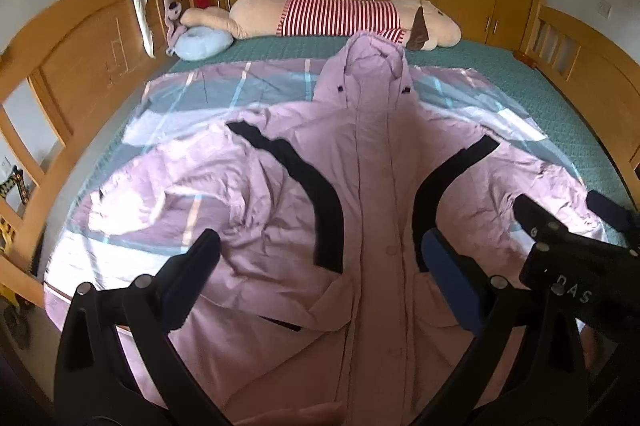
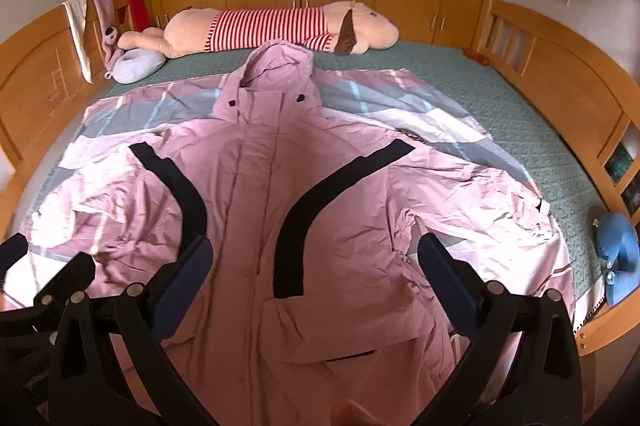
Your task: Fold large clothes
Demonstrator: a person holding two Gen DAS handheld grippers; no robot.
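A large pink hooded jacket with black curved stripes lies spread front-up on the bed, hood toward the far wall and sleeves out to both sides. My left gripper hovers open over the jacket's lower front, nothing between its blue-padded fingers. My right gripper also stands open above the lower front, a little to the right. In the left wrist view the right gripper shows at the right edge. The left sleeve is crumpled.
A checked pink-grey sheet lies under the jacket on a green bedspread. A long plush toy in a striped shirt lies across the far side. Wooden bed rails flank both sides. A blue cushion rests at the right.
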